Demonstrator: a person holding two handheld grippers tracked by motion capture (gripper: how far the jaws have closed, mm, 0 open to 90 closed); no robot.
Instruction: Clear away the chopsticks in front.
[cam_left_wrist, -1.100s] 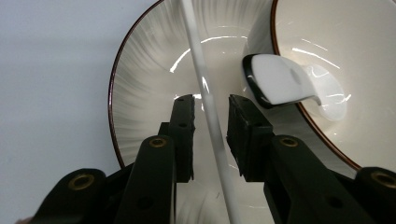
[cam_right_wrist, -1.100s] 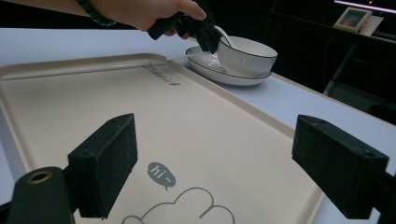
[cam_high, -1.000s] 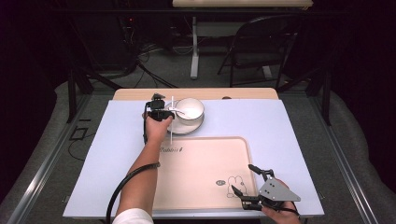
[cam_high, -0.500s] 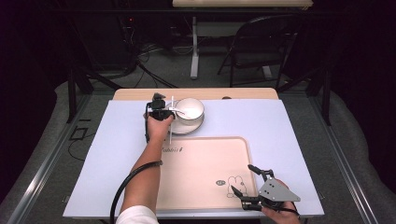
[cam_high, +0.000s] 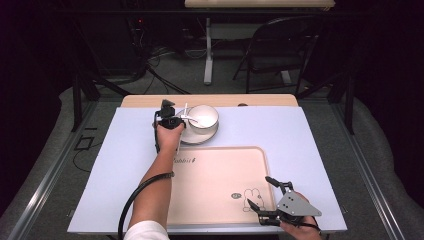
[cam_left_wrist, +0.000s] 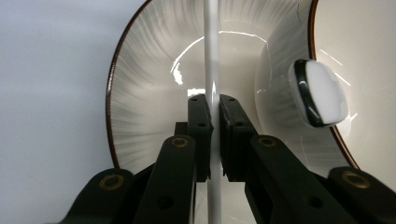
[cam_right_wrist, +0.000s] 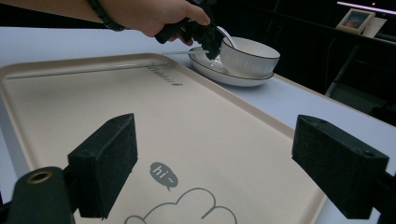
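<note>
A white bowl (cam_high: 205, 117) stands on a white saucer (cam_high: 194, 138) at the far side of the table. A white spoon (cam_high: 191, 119) leans in the bowl. My left gripper (cam_high: 172, 119) is beside the bowl's left rim. Its jaws have just been closing and now press on the spoon's thin white handle (cam_left_wrist: 212, 56), above the ribbed saucer (cam_left_wrist: 149, 93). My right gripper (cam_high: 258, 191) rests open over the near right corner of the beige tray (cam_high: 220, 170). Nothing is between its pads (cam_right_wrist: 109, 154).
The beige tray (cam_right_wrist: 116, 93) lies in front of the bowl (cam_right_wrist: 247, 56) and carries a small cartoon print and lettering. A pale blue mat (cam_high: 310, 140) covers the table. A folding chair (cam_high: 280, 45) and another table's legs stand behind in the dark.
</note>
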